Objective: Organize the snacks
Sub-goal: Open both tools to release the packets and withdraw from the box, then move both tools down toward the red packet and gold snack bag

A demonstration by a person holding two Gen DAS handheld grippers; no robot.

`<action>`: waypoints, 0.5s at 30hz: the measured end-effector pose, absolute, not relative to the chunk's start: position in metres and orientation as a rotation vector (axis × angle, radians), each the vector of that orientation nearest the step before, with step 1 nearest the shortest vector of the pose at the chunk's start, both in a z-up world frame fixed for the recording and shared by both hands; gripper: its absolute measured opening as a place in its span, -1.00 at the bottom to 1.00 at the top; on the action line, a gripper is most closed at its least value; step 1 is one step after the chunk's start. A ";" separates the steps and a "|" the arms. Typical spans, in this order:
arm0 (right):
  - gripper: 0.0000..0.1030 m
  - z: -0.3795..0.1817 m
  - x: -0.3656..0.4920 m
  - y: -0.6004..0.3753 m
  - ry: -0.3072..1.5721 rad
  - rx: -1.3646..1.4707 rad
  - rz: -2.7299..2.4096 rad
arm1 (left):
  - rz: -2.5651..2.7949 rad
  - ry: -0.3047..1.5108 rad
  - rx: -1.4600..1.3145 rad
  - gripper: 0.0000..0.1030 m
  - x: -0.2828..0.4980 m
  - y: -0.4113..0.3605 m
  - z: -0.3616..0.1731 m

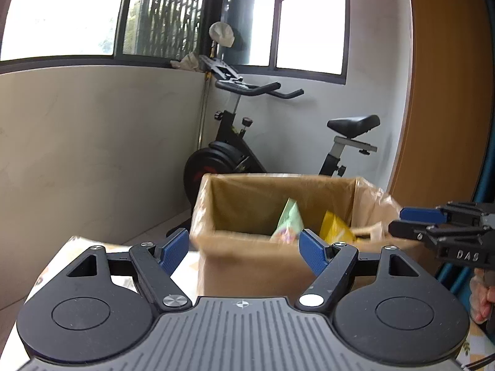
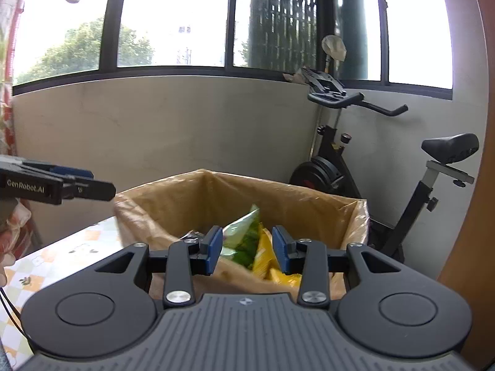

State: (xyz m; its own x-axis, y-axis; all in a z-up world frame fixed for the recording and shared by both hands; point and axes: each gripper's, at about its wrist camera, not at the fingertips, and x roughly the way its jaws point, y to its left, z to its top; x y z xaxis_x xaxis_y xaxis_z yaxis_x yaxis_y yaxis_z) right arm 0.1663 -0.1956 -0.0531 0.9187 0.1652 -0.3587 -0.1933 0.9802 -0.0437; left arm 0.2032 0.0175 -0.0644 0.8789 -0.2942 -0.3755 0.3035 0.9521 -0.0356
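Both the left gripper (image 1: 244, 249) and right gripper (image 2: 247, 249) are hovering spread and empty while light, crinkly, slippery snack packets (image 2: 247, 241) are lying in the cardboard box (image 1: 247, 266), probably best pinched by an edge

**Inspector:** Describe your rig, starting at the cardboard box (image 1: 247, 256).

**Operator:** Nearest it, my left gripper (image 1: 244, 252) has blue ribbed pads on black linkages with silver screws and a grey ribbed housing. Right of the box, my right gripper (image 1: 408, 221) reads "DAS". The left one's side reads "GenRobot.AI".
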 end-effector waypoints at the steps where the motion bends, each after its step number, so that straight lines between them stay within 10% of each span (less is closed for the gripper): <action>1: -0.24 -0.055 0.163 -0.193 0.363 -0.079 0.193 | -0.306 0.393 0.027 0.56 0.199 0.020 -0.068; 15: -0.24 -0.121 0.129 -0.168 0.478 -0.073 0.262 | -0.225 0.563 -0.038 0.55 0.165 0.043 -0.143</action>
